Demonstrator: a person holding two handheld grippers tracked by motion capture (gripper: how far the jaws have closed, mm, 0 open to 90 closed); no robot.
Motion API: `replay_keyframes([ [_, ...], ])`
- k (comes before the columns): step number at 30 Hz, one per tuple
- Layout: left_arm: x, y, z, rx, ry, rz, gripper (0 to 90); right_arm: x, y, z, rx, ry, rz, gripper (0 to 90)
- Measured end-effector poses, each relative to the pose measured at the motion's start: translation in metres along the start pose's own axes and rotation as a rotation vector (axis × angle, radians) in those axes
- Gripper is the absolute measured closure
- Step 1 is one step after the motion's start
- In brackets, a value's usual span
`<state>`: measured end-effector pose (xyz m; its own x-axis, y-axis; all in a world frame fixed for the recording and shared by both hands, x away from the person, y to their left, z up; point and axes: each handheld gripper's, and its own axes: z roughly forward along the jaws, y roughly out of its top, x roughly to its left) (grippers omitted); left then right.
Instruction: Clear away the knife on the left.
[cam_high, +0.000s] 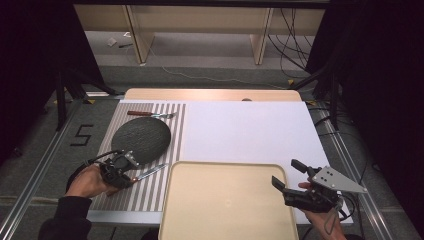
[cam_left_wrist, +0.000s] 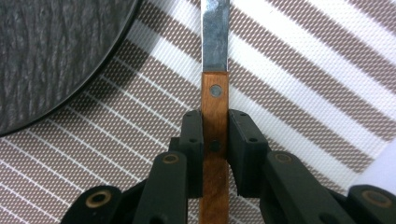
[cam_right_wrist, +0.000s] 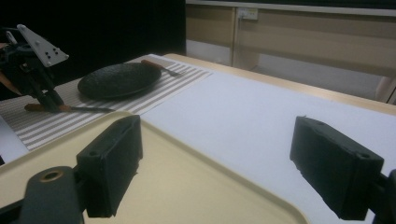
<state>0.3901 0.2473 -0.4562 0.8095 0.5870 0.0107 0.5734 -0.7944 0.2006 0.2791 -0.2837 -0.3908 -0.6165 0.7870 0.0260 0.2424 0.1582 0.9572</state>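
While the left hand-held gripper (cam_left_wrist: 215, 140) clamps the knife (cam_left_wrist: 215, 93) by its wooden handle

Right hand-held gripper (cam_right_wrist: 243, 163) hangs wide open, empty, over the bare tray (cam_high: 200, 210).

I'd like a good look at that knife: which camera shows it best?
The left gripper view: the knife sits close up, wooden handle clamped between the jaws. The high view shows it small; the right gripper view, distant.
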Motion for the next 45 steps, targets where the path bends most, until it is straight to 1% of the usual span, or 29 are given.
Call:
replay_keyframes([
  [5,-0.003,0.003,-0.003,0.002,0.003,-0.007,76.4,0.0,0.0,0.0,-0.002,0.0,-0.002,18.0],
  [9,-0.008,0.005,-0.01,-0.019,0.01,-0.024,76.4,0.0,0.0,0.0,-0.002,0.0,-0.002,18.0],
  [14,-0.01,0.006,-0.015,-0.027,0.017,-0.037,76.4,0.0,0.0,0.0,-0.002,0.0,-0.001,18.0],
  [15,-0.013,0.007,-0.017,-0.037,0.009,-0.049,76.4,0.0,0.0,0.0,-0.002,0.0,-0.001,17.9],
  [17,-0.014,0.008,-0.018,-0.041,0.003,-0.054,76.4,0.0,0.0,0.0,-0.002,0.0,-0.001,18.0],
  [18,-0.016,0.01,-0.02,-0.058,-0.005,-0.068,76.4,0.0,0.0,0.0,-0.002,0.0,-0.001,18.0],
  [22,-0.019,0.015,-0.025,-0.087,-0.012,-0.098,76.4,0.0,0.0,0.0,-0.003,0.0,0.0,17.9],
  [23,-0.019,0.015,-0.025,-0.087,-0.012,-0.098,76.4,0.0,0.0,0.0,-0.003,0.0,0.0,17.9],
  [24,-0.022,0.017,-0.028,-0.111,-0.018,-0.109,76.4,0.0,0.0,0.0,-0.003,-0.001,0.0,17.9],
  [25,-0.022,0.017,-0.028,-0.111,-0.018,-0.109,76.4,0.0,0.0,0.0,-0.003,0.0,0.001,17.9],
  [27,-0.028,0.023,-0.033,-0.125,-0.014,-0.107,76.4,0.0,0.0,0.0,-0.003,0.0,0.0,17.9],
  [28,-0.028,0.023,-0.033,-0.125,-0.014,-0.107,76.4,0.0,0.0,0.0,-0.003,0.0,0.0,17.9],
  [30,-0.035,0.028,-0.036,-0.131,-0.015,-0.084,76.4,0.0,0.0,-0.001,-0.003,0.0,0.001,17.9],
  [31,-0.035,0.028,-0.036,-0.131,-0.015,-0.084,76.4,0.0,0.0,-0.001,-0.003,-0.001,0.001,18.0],
  [35,-0.045,0.037,-0.036,-0.124,-0.016,-0.05,76.4,0.0,0.0,-0.001,-0.003,0.0,0.001,18.0],
  [43,-0.067,0.054,-0.037,-0.133,-0.032,-0.021,76.4,0.0,0.0,-0.001,-0.003,-0.001,0.002,18.0],
  [45,-0.073,0.058,-0.037,-0.134,-0.041,-0.008,76.4,0.0,0.0,-0.001,-0.003,-0.001,0.002,18.0],
])
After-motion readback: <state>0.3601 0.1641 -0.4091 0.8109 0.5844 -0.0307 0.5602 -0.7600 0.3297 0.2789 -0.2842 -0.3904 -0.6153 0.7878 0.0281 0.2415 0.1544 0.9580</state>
